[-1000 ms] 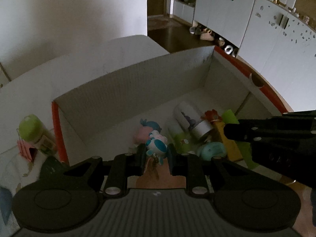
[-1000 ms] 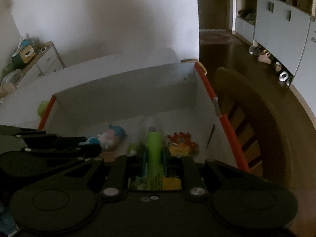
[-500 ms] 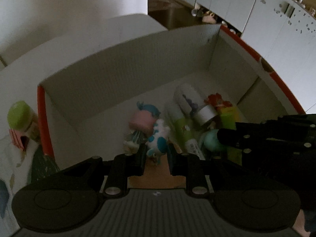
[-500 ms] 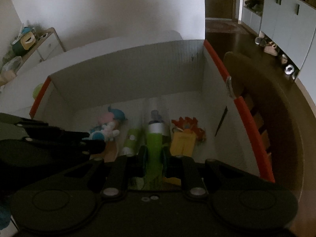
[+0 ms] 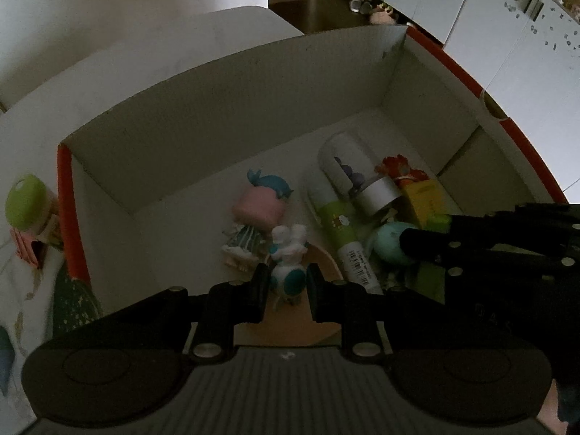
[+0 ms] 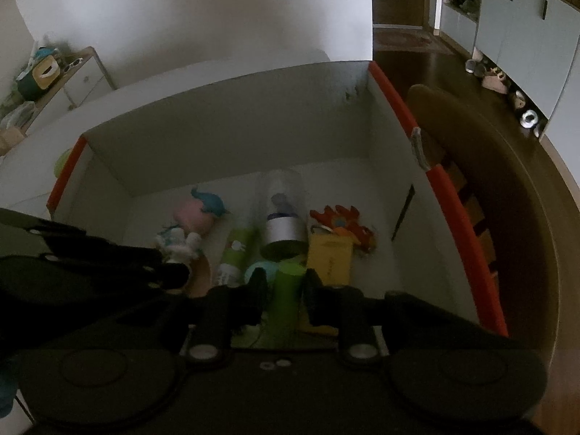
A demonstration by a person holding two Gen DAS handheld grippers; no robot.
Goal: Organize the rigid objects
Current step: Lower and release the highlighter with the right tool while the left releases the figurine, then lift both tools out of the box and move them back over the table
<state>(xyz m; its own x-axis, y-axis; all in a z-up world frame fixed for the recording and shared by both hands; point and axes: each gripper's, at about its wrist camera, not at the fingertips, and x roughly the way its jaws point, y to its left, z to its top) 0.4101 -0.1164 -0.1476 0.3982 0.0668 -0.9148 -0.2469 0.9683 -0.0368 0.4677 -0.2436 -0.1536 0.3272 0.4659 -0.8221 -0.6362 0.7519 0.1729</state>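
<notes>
Inside the orange-edged white cardboard box (image 5: 224, 116), my left gripper (image 5: 288, 282) stays clamped across the small, light, rigid white-and-teal toy figurine (image 5: 288, 257), while my right gripper (image 6: 282, 282) opens around the smooth, slippery green plastic tube (image 6: 286, 290).

One box (image 5: 253, 83). Two figurines (image 5: 288, 259) (image 5: 257, 210); two green tubes (image 5: 340, 232) (image 6: 288, 286). One capsule (image 5: 357, 181), one teal egg (image 5: 389, 244).
</notes>
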